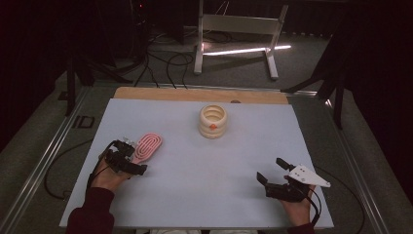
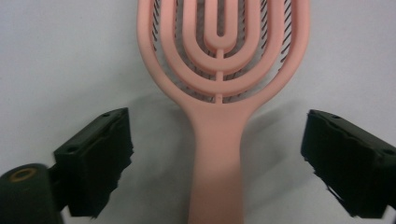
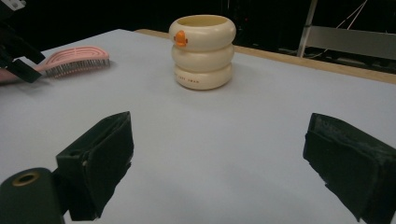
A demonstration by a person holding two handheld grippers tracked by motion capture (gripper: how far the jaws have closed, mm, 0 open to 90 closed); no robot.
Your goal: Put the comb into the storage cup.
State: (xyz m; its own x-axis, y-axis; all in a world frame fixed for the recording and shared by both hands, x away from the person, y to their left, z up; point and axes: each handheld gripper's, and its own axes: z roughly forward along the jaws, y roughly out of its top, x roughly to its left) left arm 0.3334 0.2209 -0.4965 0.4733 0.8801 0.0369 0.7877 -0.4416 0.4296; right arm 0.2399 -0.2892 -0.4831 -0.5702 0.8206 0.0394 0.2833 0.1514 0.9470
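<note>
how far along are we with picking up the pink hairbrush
Done: nothing moved yet; the pink hairbrush lies flat on the table. In hand: the left gripper straddles its handle, jaws open and not touching. Left: closing and lifting. The right gripper rests open, apart from the cream cup.

Left tool (image 1: pixel 127 155) low, jaws wide apart, right tool (image 1: pixel 271 172) resting, jaws spread
</note>
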